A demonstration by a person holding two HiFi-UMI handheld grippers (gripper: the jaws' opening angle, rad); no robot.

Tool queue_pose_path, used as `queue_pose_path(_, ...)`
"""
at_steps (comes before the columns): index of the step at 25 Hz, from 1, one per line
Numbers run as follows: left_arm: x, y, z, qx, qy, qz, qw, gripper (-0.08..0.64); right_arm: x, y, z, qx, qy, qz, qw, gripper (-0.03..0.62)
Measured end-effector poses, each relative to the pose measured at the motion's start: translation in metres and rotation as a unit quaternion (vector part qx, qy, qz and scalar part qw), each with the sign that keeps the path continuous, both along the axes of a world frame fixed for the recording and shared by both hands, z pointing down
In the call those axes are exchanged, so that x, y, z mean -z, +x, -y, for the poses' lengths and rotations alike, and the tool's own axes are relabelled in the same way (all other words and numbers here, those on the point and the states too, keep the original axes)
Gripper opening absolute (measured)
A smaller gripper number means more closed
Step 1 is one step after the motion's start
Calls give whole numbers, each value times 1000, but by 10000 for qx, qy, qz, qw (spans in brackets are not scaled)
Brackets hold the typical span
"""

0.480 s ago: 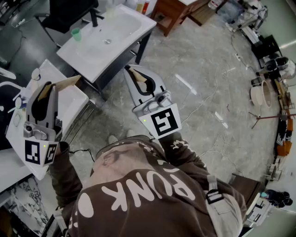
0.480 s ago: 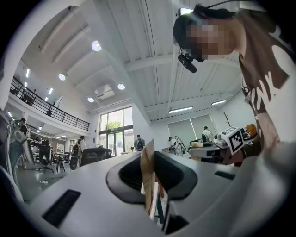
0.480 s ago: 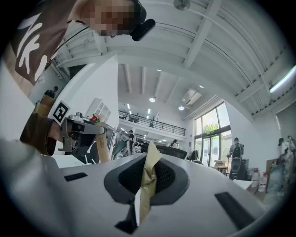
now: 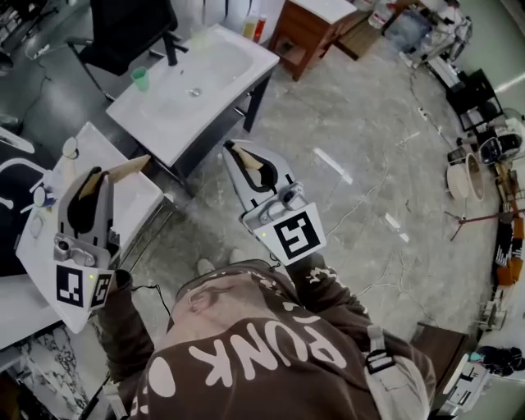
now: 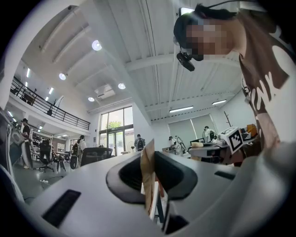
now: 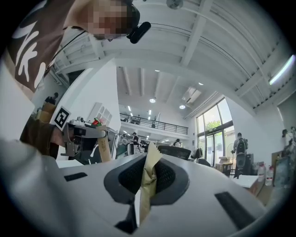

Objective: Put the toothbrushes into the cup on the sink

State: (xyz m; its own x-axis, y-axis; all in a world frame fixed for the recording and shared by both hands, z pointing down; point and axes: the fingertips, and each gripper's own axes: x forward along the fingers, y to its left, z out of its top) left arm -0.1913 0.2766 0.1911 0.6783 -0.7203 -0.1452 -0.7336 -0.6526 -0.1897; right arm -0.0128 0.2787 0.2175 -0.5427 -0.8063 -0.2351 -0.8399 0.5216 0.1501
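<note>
In the head view a small green cup (image 4: pixel 140 78) stands on the white sink (image 4: pixel 234 78) at the top left, beside a black faucet (image 4: pixel 171 47). I cannot make out any toothbrushes. My left gripper (image 4: pixel 113 171) hovers over a white counter (image 4: pixel 143 201), well short of the sink. Its tan-taped jaws are shut and empty. My right gripper (image 4: pixel 238 152) is held over the floor just below the sink's front corner, also shut with nothing in it. Both gripper views face upward into the hall, each with the taped tips pressed together, left gripper (image 5: pixel 149 159) and right gripper (image 6: pixel 149 163).
A black chair (image 4: pixel 123 25) stands behind the sink, with bottles (image 4: pixel 250 25) and a wooden cabinet (image 4: pixel 308 37) to its right. Small items (image 4: pixel 39 197) lie on the white counter's left part. Cables and equipment (image 4: pixel 484 156) line the marble floor's right edge.
Both grippers have shifted slightly in view as the head moved; they remain shut and empty.
</note>
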Motion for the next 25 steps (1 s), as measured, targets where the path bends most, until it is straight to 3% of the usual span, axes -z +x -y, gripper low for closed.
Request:
queue_pose_path(17,-11,-60,14,15,-41,-195,9998,57,-8,-58,17,82,-134,-285,9995,11)
queue_pose_path(25,-11,-50,59,-77,-97,-139,9998,57,-12,-38,63,-153,-225,-299,9992,11)
